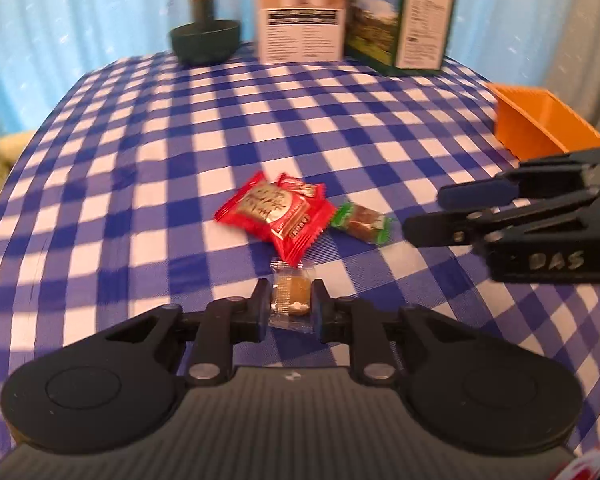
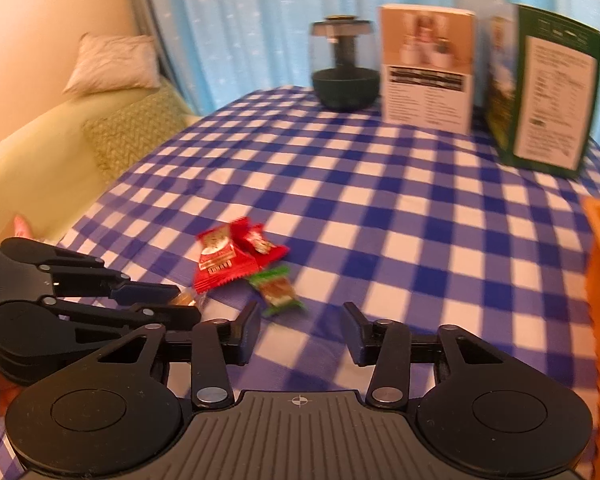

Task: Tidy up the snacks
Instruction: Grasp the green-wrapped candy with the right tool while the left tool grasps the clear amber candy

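Nearest, the left gripper has its jaws closed tight on a clear-wrapped brown candy, whose long axis runs away from the gripper toward the red packets. The right gripper stands partly open with nothing between its fingers, hovering just short of the green-wrapped candy, which lies slanted on the checked tablecloth. Just beyond, two red snack packets overlap, corners pointing outward. Farther right sits an orange bin; at the far edge stand two boxes.

Blue-white checked tablecloth, red wrappers (gold print), orange bin
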